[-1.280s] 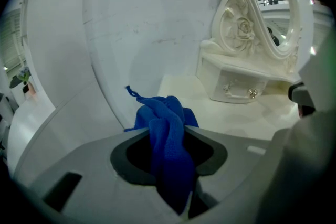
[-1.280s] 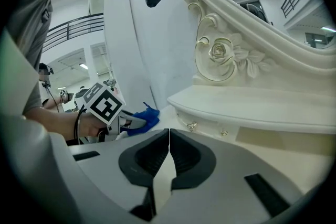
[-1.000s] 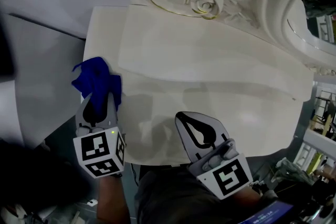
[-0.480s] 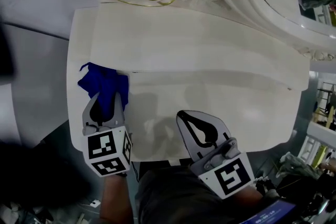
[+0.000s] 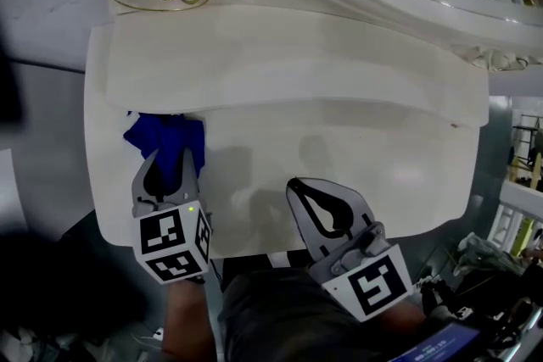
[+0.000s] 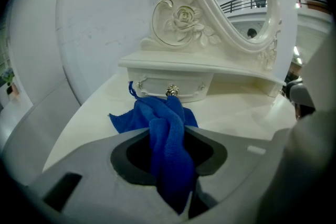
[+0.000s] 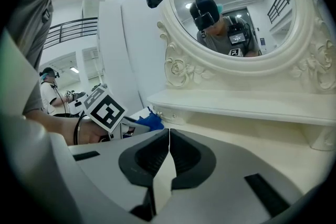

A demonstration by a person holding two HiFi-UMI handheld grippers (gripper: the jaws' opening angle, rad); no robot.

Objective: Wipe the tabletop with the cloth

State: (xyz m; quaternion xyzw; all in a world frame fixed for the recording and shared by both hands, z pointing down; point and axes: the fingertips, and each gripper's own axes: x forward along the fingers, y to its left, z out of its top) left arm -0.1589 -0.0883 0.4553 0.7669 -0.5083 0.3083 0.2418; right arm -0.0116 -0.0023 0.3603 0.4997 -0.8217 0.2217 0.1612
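Cloth (image 5: 161, 136) in left tool (image 5: 172, 157), beside shut drawer (image 6: 155, 86)

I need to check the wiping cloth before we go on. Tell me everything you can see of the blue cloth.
The blue cloth is a soft, fuzzy rag, bunched rather than spread flat. The left gripper is shut on a thick twisted fold of it. The rest spills ahead of the jaws onto the cream tabletop, near its left end in the head view, close in front of the small drawer.
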